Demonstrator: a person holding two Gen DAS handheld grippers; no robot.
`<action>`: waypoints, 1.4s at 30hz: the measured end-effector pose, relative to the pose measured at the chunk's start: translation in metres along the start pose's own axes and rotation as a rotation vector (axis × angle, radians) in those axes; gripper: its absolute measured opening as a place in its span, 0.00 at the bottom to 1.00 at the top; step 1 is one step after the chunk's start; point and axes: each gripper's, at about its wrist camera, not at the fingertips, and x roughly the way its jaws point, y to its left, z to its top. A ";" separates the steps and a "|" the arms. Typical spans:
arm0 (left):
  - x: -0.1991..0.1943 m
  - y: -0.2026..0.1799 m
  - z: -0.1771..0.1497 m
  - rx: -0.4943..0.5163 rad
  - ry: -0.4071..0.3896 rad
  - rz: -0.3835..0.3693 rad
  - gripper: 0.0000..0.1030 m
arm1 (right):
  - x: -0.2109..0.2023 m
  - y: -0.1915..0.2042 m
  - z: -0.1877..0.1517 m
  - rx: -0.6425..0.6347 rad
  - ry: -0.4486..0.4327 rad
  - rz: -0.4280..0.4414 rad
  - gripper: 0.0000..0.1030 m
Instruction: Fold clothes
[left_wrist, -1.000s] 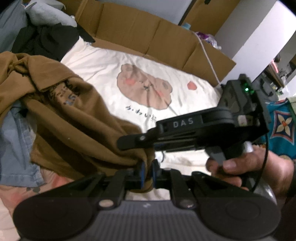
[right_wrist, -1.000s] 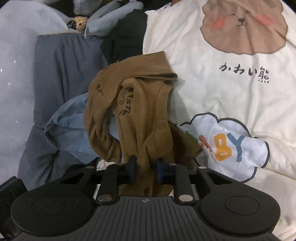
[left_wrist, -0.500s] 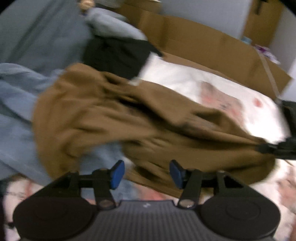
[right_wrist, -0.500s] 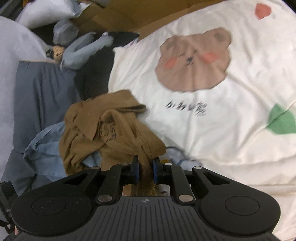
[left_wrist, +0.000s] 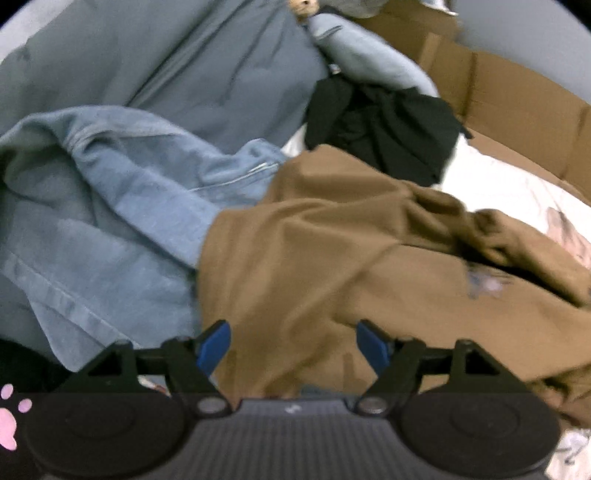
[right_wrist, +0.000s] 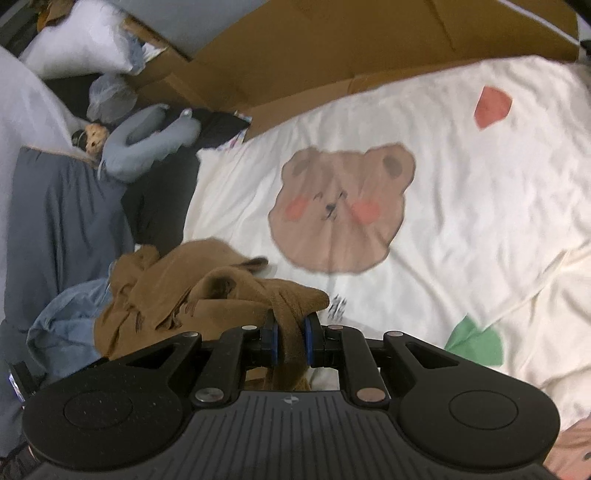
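right wrist view: right tongs (right_wrist: 290, 341) pinch soft rumpled brown shirt (right_wrist: 207, 295); left tongs (left_wrist: 293, 345) gape over it.

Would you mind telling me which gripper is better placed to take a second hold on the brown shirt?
The left gripper: its fingers are open right over the brown shirt. The right gripper is already shut on a bunched part of it.
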 end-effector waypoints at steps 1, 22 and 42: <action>0.004 0.002 0.001 -0.010 0.005 0.001 0.75 | -0.003 -0.001 0.006 -0.005 -0.008 -0.013 0.11; 0.067 -0.039 -0.006 -0.060 0.116 -0.078 0.85 | -0.046 -0.015 0.143 -0.151 -0.108 -0.259 0.11; 0.072 -0.054 -0.041 -0.145 0.206 -0.272 0.74 | -0.037 -0.059 0.107 -0.038 -0.095 -0.296 0.43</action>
